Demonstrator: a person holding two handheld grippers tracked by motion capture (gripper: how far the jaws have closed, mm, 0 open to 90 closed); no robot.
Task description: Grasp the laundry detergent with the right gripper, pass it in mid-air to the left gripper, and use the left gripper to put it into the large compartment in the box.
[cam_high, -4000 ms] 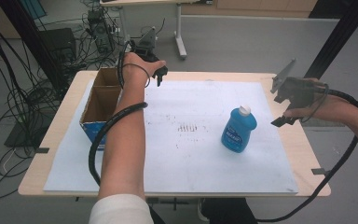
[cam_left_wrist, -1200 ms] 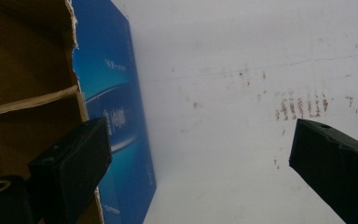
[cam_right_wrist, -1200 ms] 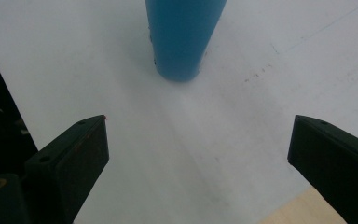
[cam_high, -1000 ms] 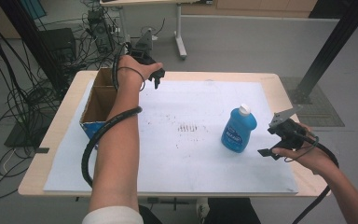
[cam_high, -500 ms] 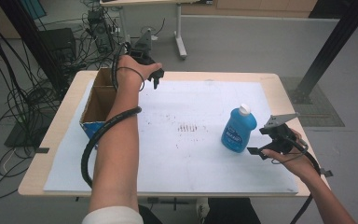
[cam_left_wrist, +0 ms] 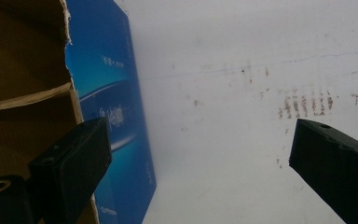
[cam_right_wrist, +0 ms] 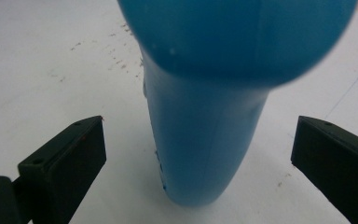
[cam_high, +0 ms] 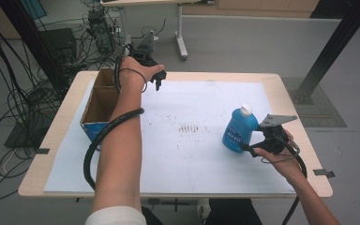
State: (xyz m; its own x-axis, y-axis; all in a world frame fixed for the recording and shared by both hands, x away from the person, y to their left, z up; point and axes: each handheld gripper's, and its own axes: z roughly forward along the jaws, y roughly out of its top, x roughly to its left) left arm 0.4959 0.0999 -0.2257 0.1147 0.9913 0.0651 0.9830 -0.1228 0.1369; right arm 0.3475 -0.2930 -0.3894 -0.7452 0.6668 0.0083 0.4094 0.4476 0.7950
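Blue plastic bottle with a white cap (cam_high: 239, 130) stands upright on the white sheet at the right side of the wooden worktop (cam_high: 281, 86). Right tool (cam_high: 255, 145) is just beside it on its right, jaws spread wide with the bottle body (cam_right_wrist: 205, 140) between them, no contact. Left tool (cam_high: 157, 79) hangs at the far left, jaws apart, gripping nothing, beside the open brown cardboard box with blue printed sides (cam_high: 99, 105).

Two hand-held grippers: black block jaws, screw holes; right gripper (cam_high: 255, 146) with grey triangular plate; black corrugated cables; white sleeve at 6 o'clock.
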